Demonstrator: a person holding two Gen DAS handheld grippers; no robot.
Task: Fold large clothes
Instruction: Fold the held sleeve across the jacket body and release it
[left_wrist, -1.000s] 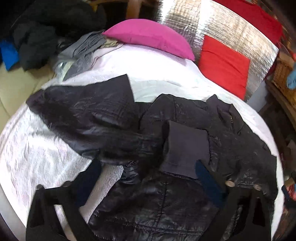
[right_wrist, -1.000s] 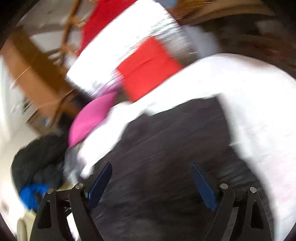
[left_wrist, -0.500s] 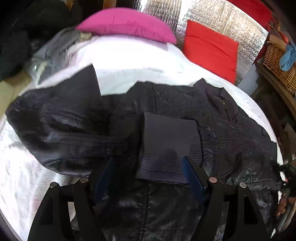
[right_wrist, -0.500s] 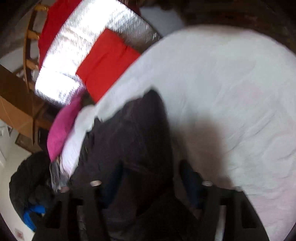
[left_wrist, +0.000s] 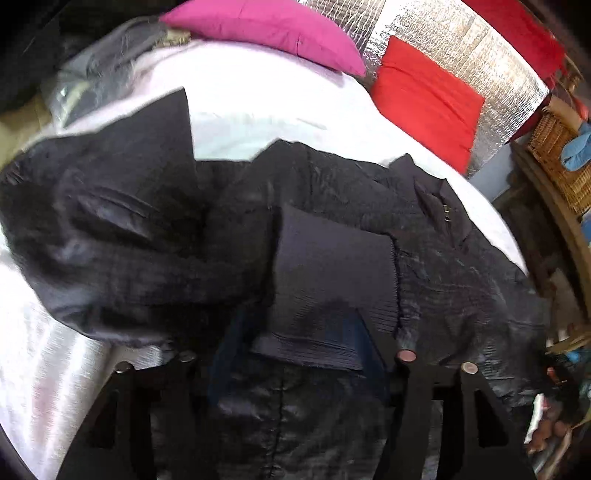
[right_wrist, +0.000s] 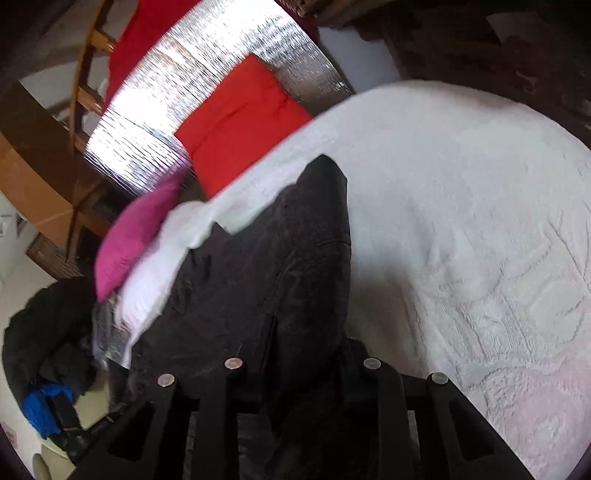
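Black quilted jacket (left_wrist: 424, 236) lies spread across the white bedspread (left_wrist: 258, 122), its ribbed cuff (left_wrist: 332, 280) folded in over the body. Bare bedspread is open beyond the jacket's far edge up to the pink pillow (left_wrist: 266, 29) and red cushion (left_wrist: 424, 92); in the right wrist view a wide clear stretch of bedspread (right_wrist: 461, 221) runs right of the sleeve (right_wrist: 317, 258). Clutter sits off the bed's left edge, incl. a dark clothes pile (right_wrist: 44, 332). Left gripper (left_wrist: 295, 339) is pitched steeply down over the cuff, jaws closing w/ the cuff's near edge between them, pads not clearly pressing yet. Right gripper (right_wrist: 303, 354) angles down onto the sleeve, jaws closing, fabric bunched between them; fingertips are buried in cloth, so can't tell if the pinch is complete. Vs. a sec ago: both grippers were wide apart and higher above the jacket; both have dropped closer and narrowed, and the right view has swung from jacket body toward the sleeve and open bedspread.
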